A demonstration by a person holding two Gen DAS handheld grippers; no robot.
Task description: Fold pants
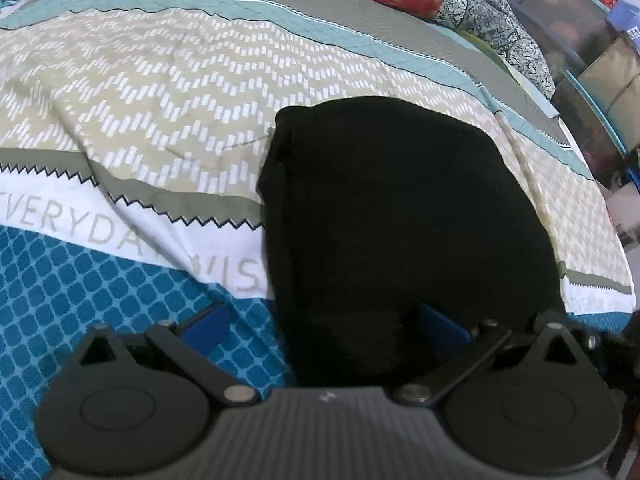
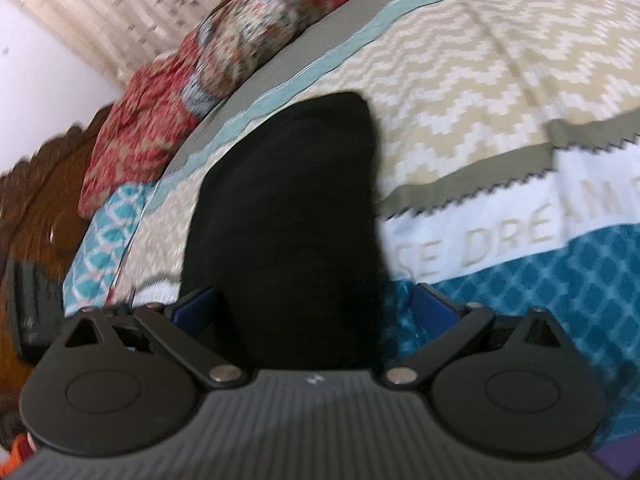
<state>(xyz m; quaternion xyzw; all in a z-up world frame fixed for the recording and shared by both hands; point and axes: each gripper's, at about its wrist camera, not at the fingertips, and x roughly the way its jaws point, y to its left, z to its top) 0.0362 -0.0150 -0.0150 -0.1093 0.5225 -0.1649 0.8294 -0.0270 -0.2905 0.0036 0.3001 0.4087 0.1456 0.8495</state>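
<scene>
Pants: black pants (image 1: 400, 216) lie in a compact bundle on the bedspread (image 1: 160, 112), reaching from the tan zigzag band down over the white lettered band to the blue diamond part; their near end runs in between the fingers of both grippers.
Left gripper: the left gripper (image 1: 324, 328) has its blue fingers spread wide, one finger (image 1: 204, 326) on the bare blue cloth, the other half buried against the pants; it pinches nothing.
Right gripper: the right gripper (image 2: 316, 304) is also spread wide, its fingers standing on either side of the pants without pressing them.
Hidden: folds and seams of the pants cannot be made out, the cloth is pure black; the fingertips are partly covered by it.
Cut off: the printed words on the white band are broken by the pants.
Blurred: the right wrist view is smeared; red patterned pillows (image 2: 168, 120) and a brown wooden headboard (image 2: 36, 200) lose detail.
Edge: cluttered shelves (image 1: 592, 60) beside the bed are unclear.
</scene>
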